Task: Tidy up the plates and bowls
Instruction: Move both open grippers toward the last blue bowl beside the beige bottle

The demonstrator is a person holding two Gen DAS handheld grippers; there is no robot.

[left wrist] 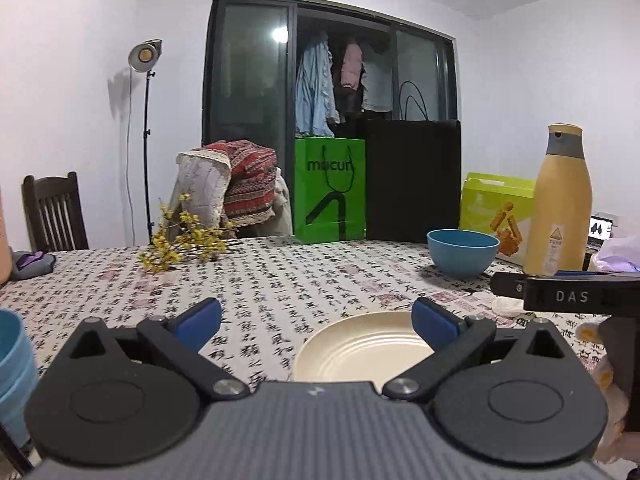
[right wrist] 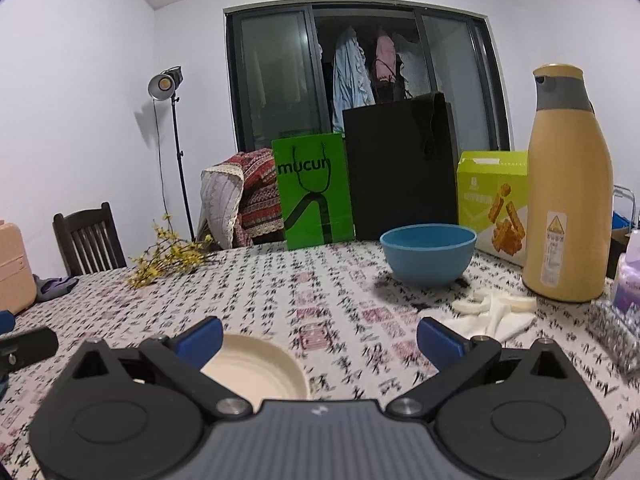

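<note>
Both grippers stood wide and empty above the tablecloth (right wrist: 320, 292). The cream plate (left wrist: 366, 348) lay under the left gripper (left wrist: 316, 316), beside its right finger; the blue bowl (right wrist: 428, 254) sat well beyond the right gripper (right wrist: 320, 338).

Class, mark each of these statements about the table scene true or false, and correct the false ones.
1. Both grippers, left gripper and right gripper, are open and hold nothing. True.
2. The cream plate is stacked inside the blue bowl. False: it lies on the tablecloth, apart from the bowl.
3. The tan flask lies on its side. False: it stands upright.
4. The green bag stands beside the black bag. True.
</note>
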